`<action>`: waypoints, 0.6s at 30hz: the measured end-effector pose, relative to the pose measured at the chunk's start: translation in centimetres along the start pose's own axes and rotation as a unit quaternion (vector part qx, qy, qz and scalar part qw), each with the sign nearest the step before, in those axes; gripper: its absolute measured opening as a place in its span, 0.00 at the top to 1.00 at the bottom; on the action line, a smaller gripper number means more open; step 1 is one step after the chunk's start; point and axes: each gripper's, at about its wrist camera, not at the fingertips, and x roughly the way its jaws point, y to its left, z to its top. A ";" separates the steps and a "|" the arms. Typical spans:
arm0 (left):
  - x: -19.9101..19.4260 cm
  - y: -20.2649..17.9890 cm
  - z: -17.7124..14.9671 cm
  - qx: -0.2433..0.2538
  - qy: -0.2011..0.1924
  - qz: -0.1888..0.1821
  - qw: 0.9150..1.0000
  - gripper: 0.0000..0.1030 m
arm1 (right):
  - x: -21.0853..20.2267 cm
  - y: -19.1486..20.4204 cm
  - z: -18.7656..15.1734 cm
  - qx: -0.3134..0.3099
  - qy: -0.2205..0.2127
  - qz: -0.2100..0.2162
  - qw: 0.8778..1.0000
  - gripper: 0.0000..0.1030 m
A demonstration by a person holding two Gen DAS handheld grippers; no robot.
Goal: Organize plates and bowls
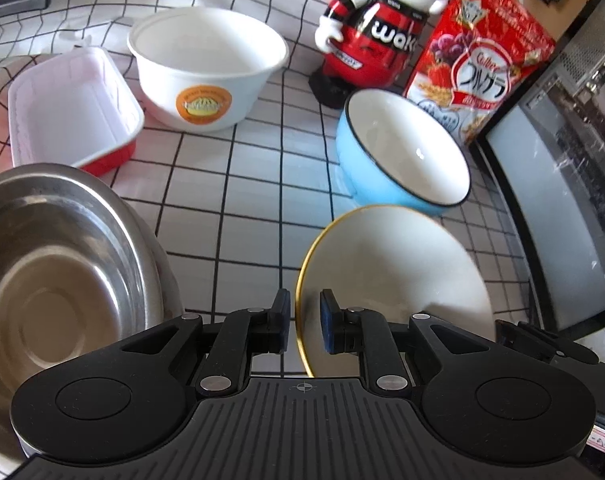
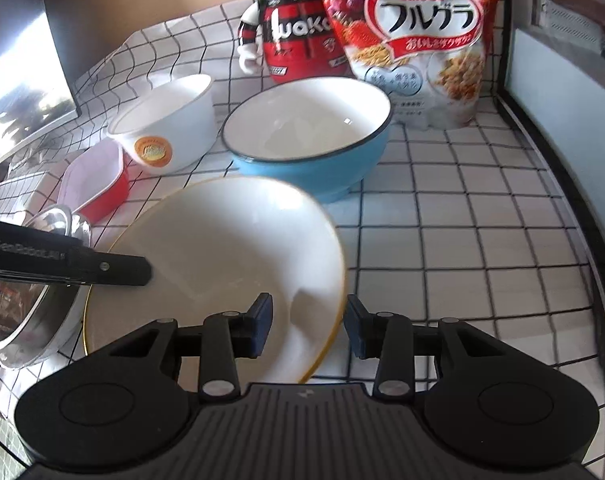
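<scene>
Home kitchen counter: grid-patterned tablecloth (image 1: pixel 254 184), Calbee cereal bag (image 2: pixel 418 40), bowls, microwave-like appliance door (image 1: pixel 558 208) at the right edge.

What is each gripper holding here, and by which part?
The left gripper pinches the gold-rimmed plate by its rim. The right gripper straddles the rim, open, holding nothing.

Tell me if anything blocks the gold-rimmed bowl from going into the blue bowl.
Nothing visible does. The gold-rimmed bowl, its rim between both grippers' fingers, left gripper and right gripper, sits just in front of the blue bowl, which looks empty; only bare cloth shows between them.
</scene>
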 end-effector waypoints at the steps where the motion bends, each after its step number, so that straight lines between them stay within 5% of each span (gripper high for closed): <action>1: -0.2 0.0 0.1 -0.001 -0.002 -0.001 1.000 0.82 | -0.2 -0.1 0.2 -0.001 -0.005 -0.002 1.000 0.62; 12: -1.8 -0.8 2.8 0.004 -0.057 -0.031 0.998 0.79 | -1.9 -2.3 2.2 0.000 -0.037 -0.019 0.999 0.59; 18: -1.2 -1.7 5.2 0.014 -0.049 -0.023 0.998 0.79 | -2.1 -2.4 4.0 0.006 -0.043 0.006 0.999 0.59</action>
